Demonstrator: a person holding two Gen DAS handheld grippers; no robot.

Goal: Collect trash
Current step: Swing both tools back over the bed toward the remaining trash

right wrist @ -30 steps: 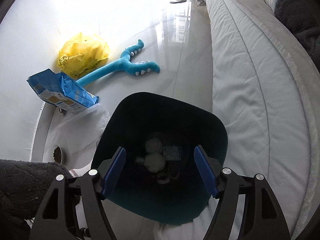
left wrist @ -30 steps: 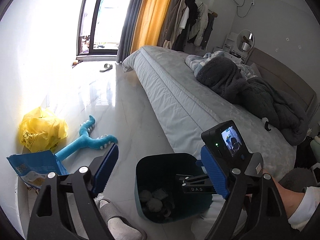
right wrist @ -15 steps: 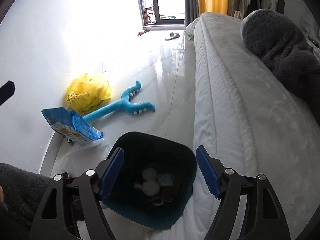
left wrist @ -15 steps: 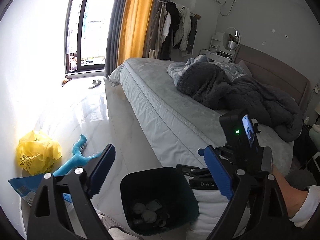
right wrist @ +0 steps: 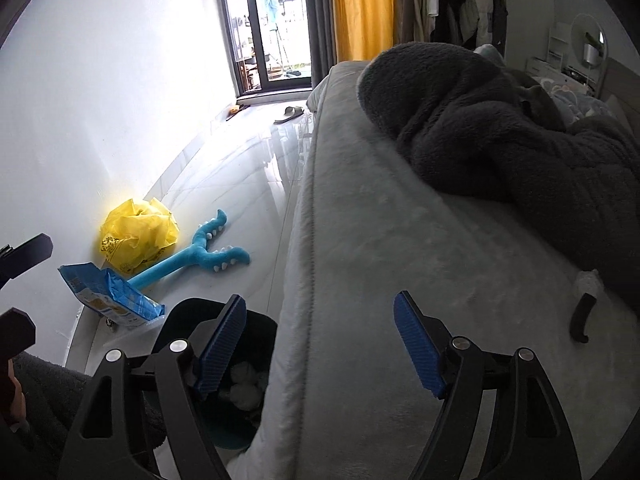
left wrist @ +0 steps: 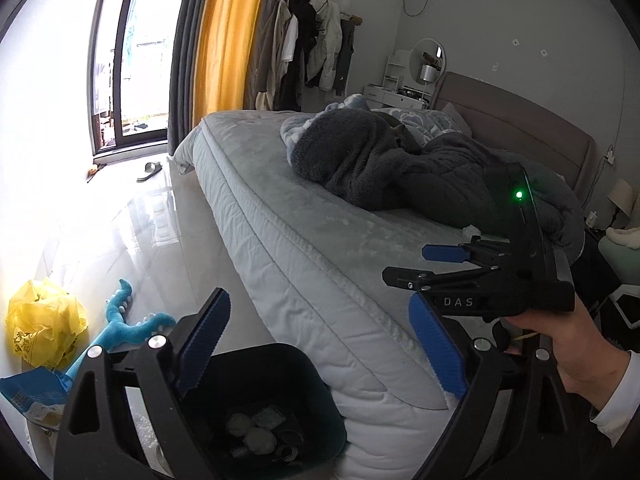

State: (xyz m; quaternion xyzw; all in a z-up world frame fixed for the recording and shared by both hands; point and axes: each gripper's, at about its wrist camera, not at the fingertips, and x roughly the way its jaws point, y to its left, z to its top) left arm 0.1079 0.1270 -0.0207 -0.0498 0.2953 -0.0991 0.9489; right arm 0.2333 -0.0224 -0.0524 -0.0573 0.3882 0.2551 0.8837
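**Both grippers empty above the bin, hunting for the next scrap**

Fingers [left wrist: 204, 340] of the left gripper [left wrist: 320, 344] stood wide apart with nothing between their ribbed blue pads, and the right gripper [right wrist: 320, 346] was likewise spread and empty.

The bin [left wrist: 304, 368], dark with smooth hard walls and rounded corners, stood on the floor touching the side of the bed [left wrist: 320, 240]. Inside it lay a few crumpled white paper wads [left wrist: 256, 436] and what looked like a small wrapper. I judged the step to be a search between drops.

On top of the bed, well away from the bin and close to the dark fleece blanket [right wrist: 500, 128], lay a small crumpled pale scrap [right wrist: 586, 280] with a curved black item [right wrist: 580, 320] just beside it; what that item was I could not tell. The scrap seemed the likeliest next pick. Reaching it would call for carrying the right gripper across the plush quilted cover and pinching lightly, since soft paper crushes and fleece may snag.

Beyond the bin on the glossy tiled floor [right wrist: 248, 184] lay a crinkled yellow plastic bag [right wrist: 138, 236], a flat blue packet [right wrist: 108, 296] and a plush blue toy [right wrist: 200, 256].
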